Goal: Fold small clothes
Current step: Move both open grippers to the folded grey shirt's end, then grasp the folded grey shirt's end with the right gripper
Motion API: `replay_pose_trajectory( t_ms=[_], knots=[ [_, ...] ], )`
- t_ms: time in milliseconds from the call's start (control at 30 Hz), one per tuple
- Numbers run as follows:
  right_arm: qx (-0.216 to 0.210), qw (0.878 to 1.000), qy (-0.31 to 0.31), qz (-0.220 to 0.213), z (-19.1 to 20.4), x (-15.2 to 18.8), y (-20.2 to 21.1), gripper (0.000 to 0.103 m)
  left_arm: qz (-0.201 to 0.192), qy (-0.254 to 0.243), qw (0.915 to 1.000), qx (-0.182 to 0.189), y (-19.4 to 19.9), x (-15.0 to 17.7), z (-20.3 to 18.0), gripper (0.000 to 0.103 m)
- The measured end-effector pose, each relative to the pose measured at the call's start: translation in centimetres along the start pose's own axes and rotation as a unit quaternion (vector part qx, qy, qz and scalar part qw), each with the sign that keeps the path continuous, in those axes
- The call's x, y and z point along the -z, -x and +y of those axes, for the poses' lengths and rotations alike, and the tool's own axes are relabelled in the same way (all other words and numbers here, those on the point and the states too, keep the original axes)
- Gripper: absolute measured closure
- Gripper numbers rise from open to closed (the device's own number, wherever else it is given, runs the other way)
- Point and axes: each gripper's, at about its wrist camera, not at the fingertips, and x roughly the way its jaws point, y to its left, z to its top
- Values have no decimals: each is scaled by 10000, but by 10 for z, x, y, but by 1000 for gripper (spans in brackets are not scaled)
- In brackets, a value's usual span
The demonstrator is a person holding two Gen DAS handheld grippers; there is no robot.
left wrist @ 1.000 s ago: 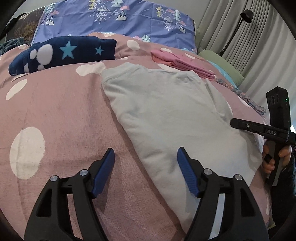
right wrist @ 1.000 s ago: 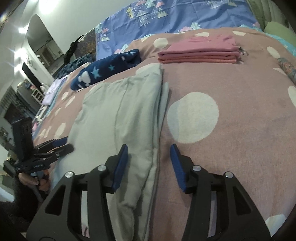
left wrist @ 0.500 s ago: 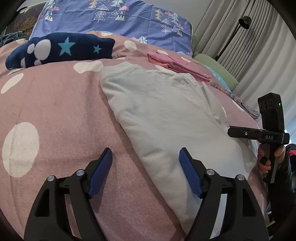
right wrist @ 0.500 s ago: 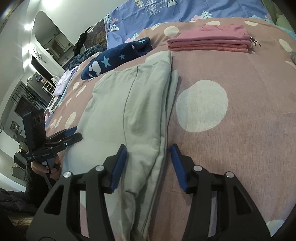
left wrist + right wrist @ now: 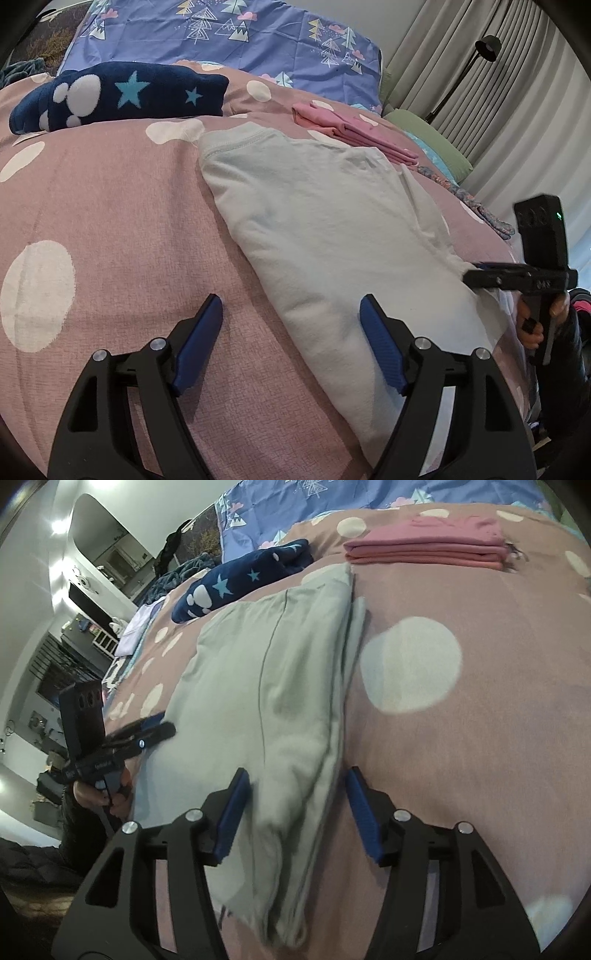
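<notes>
A pale grey-green garment [image 5: 332, 236] lies folded lengthwise on the pink dotted bedspread [image 5: 103, 221]; it also shows in the right wrist view [image 5: 273, 686]. My left gripper [image 5: 291, 332] is open, its jaws either side of the garment's near left edge. My right gripper [image 5: 295, 801] is open, with the garment's near right edge between its jaws. Each gripper shows in the other's view, the right gripper [image 5: 480, 273] at the garment's right edge, the left gripper [image 5: 155, 731] at its left edge.
A folded pink stack [image 5: 351, 129] and a navy star-print garment [image 5: 118, 96] lie farther back. A blue tree-print pillow [image 5: 229, 37] stands at the headboard. Curtains and a floor lamp [image 5: 484, 48] are on the right. Room furniture [image 5: 74, 627] is on the left.
Both grippers have moved in closer to the garment's near end. The right gripper's jaws now straddle its right edge. Both stay open.
</notes>
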Motion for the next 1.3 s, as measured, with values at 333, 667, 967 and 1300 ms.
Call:
replay_pose_trajectory(
  t_ms=[333, 667, 967, 1300],
  knots=[
    [-526, 9982, 240, -150, -11, -52, -34, 48, -3, 136, 9997, 224, 0, 0, 5, 24],
    [-481, 9980, 396, -57, -3, -32, -20, 53, 97, 82, 9974, 714, 2, 0, -1, 32],
    [-693, 9974, 194, -23, -5, -59, -48, 54, 374, -112, 9967, 707, -33, -29, -13, 33],
    [-296, 9975, 552, -331, 8, -61, -52, 74, 202, 166, 9976, 634, -42, -42, -2, 73]
  ],
)
